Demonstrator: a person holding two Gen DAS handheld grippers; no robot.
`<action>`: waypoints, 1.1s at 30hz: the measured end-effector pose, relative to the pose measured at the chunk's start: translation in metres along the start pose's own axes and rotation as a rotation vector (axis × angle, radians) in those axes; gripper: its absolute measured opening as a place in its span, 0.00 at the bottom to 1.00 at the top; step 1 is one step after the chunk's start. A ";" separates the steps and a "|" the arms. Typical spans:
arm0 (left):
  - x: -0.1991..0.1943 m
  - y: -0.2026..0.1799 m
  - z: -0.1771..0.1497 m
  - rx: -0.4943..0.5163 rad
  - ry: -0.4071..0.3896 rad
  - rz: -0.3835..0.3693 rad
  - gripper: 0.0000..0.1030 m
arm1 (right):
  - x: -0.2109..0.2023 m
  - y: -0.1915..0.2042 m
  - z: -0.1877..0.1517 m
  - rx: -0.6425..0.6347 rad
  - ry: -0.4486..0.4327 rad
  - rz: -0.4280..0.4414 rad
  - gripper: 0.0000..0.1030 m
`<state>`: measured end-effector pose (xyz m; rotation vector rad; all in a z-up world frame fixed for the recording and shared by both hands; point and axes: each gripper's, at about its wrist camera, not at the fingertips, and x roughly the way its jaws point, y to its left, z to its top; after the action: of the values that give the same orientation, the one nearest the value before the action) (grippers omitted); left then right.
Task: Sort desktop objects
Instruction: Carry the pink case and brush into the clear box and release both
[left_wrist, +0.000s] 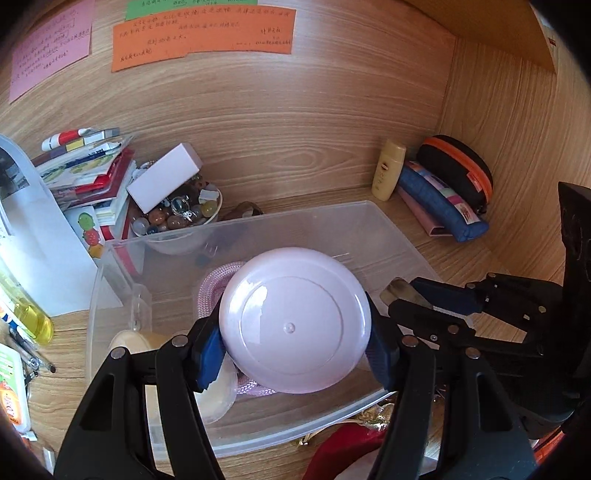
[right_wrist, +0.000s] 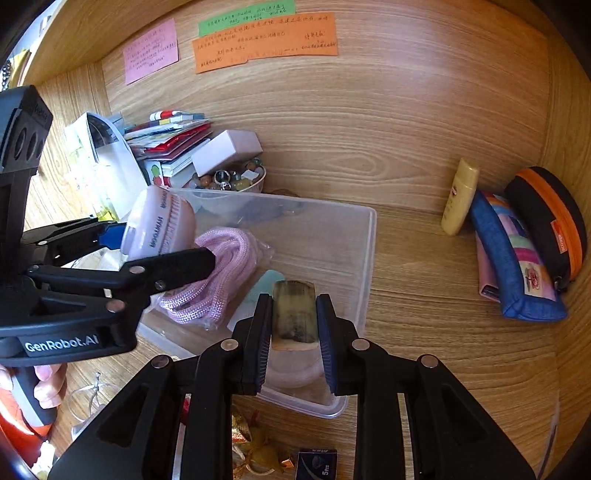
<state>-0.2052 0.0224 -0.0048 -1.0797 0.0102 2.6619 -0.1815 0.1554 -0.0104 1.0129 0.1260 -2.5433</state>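
My left gripper (left_wrist: 295, 356) is shut on a round lilac case (left_wrist: 295, 317), its blue pads pressing on both sides. It holds the case above a clear plastic bin (left_wrist: 258, 218). A coiled pink rope (right_wrist: 221, 258) and a pale round item (left_wrist: 218, 391) lie in the bin. My right gripper (right_wrist: 294, 310) is shut on a flat brown-green slab (right_wrist: 293, 314) and hangs over the bin's near right corner (right_wrist: 343, 402). The right wrist view shows the left gripper (right_wrist: 159, 242) with the case (right_wrist: 159, 225) over the bin's left part.
A bowl of beads (left_wrist: 177, 218), a white box (left_wrist: 166, 181) and a stack of booklets (left_wrist: 88, 166) stand behind the bin. A yellow bottle (right_wrist: 460, 195), a blue pouch (right_wrist: 517, 266) and a black orange-zipped case (right_wrist: 546, 221) sit at the right wall. Gold trinkets (right_wrist: 255, 443) lie in front.
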 end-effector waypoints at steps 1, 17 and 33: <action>0.002 0.000 0.000 0.002 0.008 -0.003 0.62 | 0.002 -0.001 -0.001 0.002 0.011 0.008 0.21; -0.004 -0.002 -0.001 0.027 -0.011 -0.004 0.62 | 0.002 -0.002 0.004 -0.013 0.003 -0.001 0.21; -0.046 -0.007 0.000 0.030 -0.104 0.067 0.82 | -0.039 0.004 0.003 -0.031 -0.103 -0.054 0.64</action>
<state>-0.1712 0.0183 0.0272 -0.9469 0.0668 2.7649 -0.1559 0.1640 0.0189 0.8762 0.1650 -2.6278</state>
